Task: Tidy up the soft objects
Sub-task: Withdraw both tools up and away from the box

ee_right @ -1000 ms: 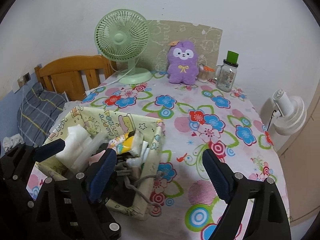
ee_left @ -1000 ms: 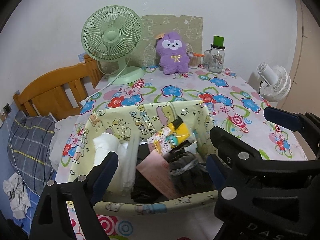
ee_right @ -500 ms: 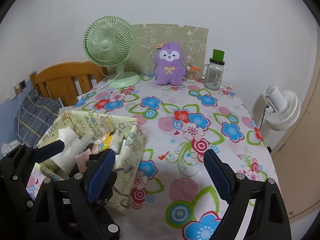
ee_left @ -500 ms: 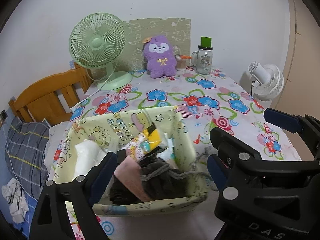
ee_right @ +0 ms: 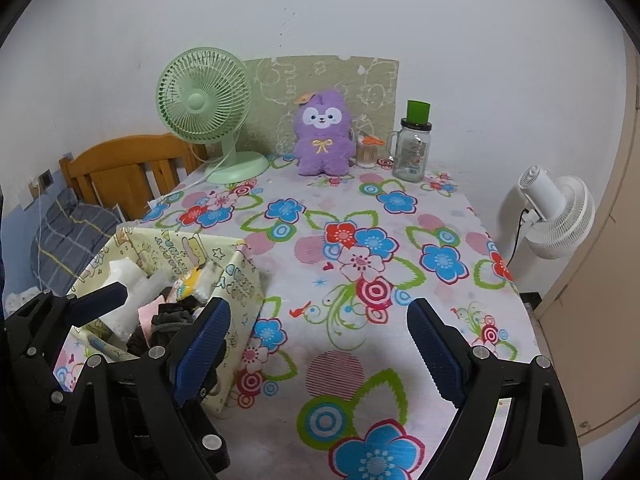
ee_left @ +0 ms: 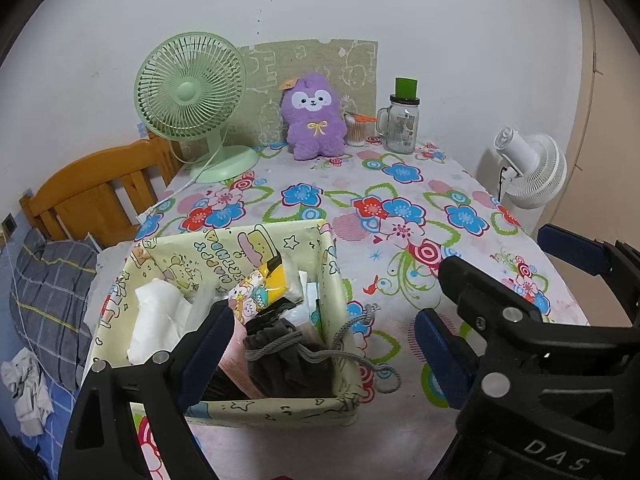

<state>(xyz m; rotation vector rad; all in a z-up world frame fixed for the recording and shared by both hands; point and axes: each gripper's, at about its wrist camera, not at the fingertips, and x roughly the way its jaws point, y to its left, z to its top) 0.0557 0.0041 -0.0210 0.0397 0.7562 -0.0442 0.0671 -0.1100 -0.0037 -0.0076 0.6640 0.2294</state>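
The tabletop, under a flowered cloth, carries everything, and most of its middle lies bare, which leaves room to work. At its near left corner stands the fabric bin, pale yellow with cartoon print, placed where both tools reach it easily; it is already packed. Against the far wall sits the purple plush, upright between the green fan and the glass jar, seemingly the one soft thing not yet stowed. Inside the bin a grey drawstring pouch lies at the near side, its cord spilling over the right wall. The left tool is spread wide over the bin, grasping nothing, though whether its left finger grazes the contents is unclear. The right tool gapes equally wide above bare cloth, empty.
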